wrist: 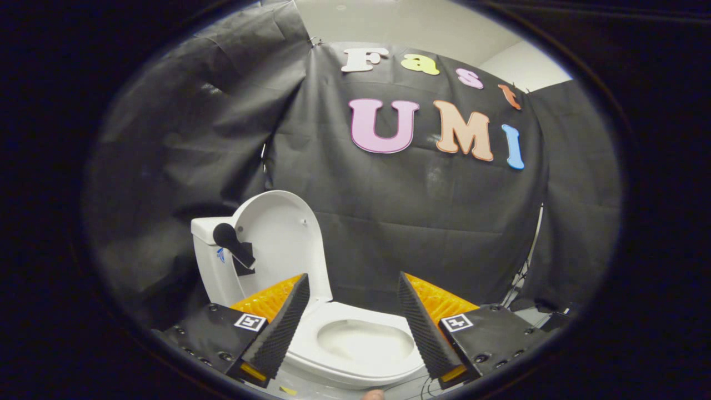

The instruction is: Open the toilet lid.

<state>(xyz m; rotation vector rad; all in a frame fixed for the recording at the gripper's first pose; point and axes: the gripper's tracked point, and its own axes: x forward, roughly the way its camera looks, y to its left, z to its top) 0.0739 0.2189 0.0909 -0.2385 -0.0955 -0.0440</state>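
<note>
A white toilet [355, 361] stands just ahead of my fingers, its bowl seen between them. Its lid [283, 244] is raised upright and leans back against the white tank [214, 261]. The seat ring [311, 355] lies down around the bowl. A dark handle piece [233, 244] sticks out from the front of the lid near the tank. My gripper [353, 280] is open, with nothing between its fingers, held above and in front of the bowl. The left finger [280, 328] hides the lid's lower edge.
Black cloth walls close in behind the toilet and on both sides. Cables and dark gear [522, 283] lie on the floor at the right, beside the right finger. A fingertip of a person's hand [373, 395] peeks in below the bowl.
</note>
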